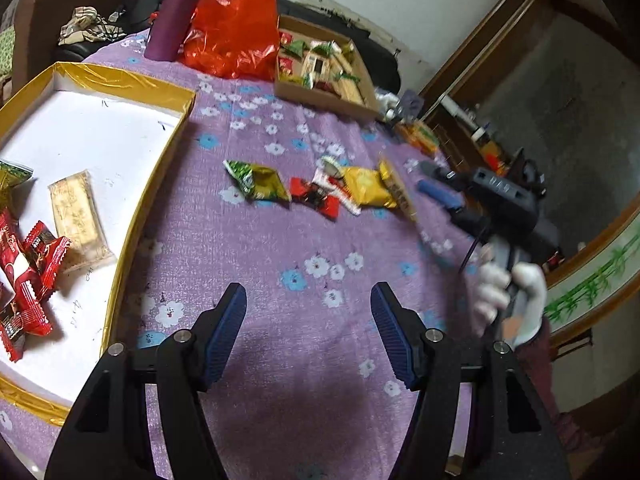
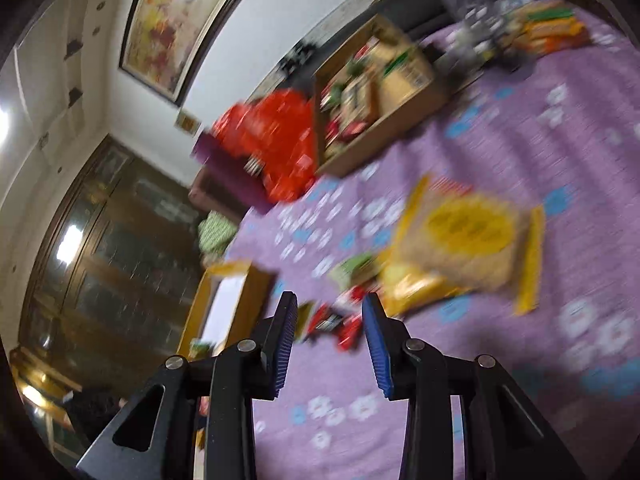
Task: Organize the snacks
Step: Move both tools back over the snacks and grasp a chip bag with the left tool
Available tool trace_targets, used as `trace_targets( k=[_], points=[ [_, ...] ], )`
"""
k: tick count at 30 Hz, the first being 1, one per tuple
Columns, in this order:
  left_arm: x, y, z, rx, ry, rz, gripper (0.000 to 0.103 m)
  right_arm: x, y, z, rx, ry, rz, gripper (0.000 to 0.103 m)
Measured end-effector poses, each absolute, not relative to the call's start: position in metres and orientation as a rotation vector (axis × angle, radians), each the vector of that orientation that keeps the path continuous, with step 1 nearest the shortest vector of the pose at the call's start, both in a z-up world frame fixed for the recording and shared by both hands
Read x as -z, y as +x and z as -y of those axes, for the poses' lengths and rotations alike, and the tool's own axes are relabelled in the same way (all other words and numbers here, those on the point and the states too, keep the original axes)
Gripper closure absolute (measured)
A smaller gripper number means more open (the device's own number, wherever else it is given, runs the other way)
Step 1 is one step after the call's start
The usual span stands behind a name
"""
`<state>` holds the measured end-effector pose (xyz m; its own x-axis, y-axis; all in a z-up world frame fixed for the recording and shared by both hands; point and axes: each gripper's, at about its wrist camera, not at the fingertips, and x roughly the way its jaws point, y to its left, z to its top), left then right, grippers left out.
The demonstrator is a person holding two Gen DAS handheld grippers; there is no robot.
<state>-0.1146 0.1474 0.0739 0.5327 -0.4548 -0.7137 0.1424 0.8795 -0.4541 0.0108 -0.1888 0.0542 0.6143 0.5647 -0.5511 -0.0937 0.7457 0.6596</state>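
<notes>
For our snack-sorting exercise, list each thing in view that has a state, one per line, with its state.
Left claw: open, empty.
Right claw: open, empty.
Gold-rimmed box: lidless, partly filled.
Cardboard box: open, filled with snacks.
Red plastic bag: crumpled.
Loose snacks: lying on the tablecloth, unsorted.

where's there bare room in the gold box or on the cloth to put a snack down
The gold-edged box has bare white floor across its far half; its near-left end is crowded with red packets and a beige bar. Bare tablecloth lies between the left gripper and the loose snack row.
</notes>
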Motion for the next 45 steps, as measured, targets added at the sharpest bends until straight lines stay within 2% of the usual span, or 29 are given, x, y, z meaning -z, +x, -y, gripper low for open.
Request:
trace_targets(
  k=[7,12,14,21,26,32,38,45],
  points=[
    [-0.064,-0.107,-0.137,0.352,-0.31,-0.979,0.039,-0.045,0.032,0.214,-0.193,0.531,-0.793,0.06],
    [-0.057,-0.104,-0.133,0.361,-0.305,-0.996,0.039,-0.035,0.051,0.206,-0.163,0.414,-0.778,0.052],
    [-0.054,-0.102,-0.131,0.364,-0.31,-1.002,0.039,-0.028,0.057,0.21,-0.171,0.426,-0.782,0.045],
    [-0.046,-0.099,-0.123,0.374,-0.311,-1.024,0.039,-0.022,0.058,0.207,-0.271,0.442,-0.838,0.043],
    [-0.045,-0.099,-0.12,0.383,-0.307,-1.026,0.039,-0.031,0.048,0.177,-0.46,0.331,-0.916,0.043],
    [-0.044,-0.096,-0.115,0.372,-0.282,-1.033,0.039,-0.037,0.033,0.161,-0.348,0.22,-0.84,0.038],
    [-0.059,-0.065,-0.105,0.327,-0.116,-0.94,0.039,-0.055,0.017,0.161,-0.393,0.31,-0.756,0.038],
    [-0.06,0.003,-0.091,0.34,0.144,-0.88,0.039,-0.049,0.012,0.144,-0.441,0.312,-0.787,0.038]
  ],
)
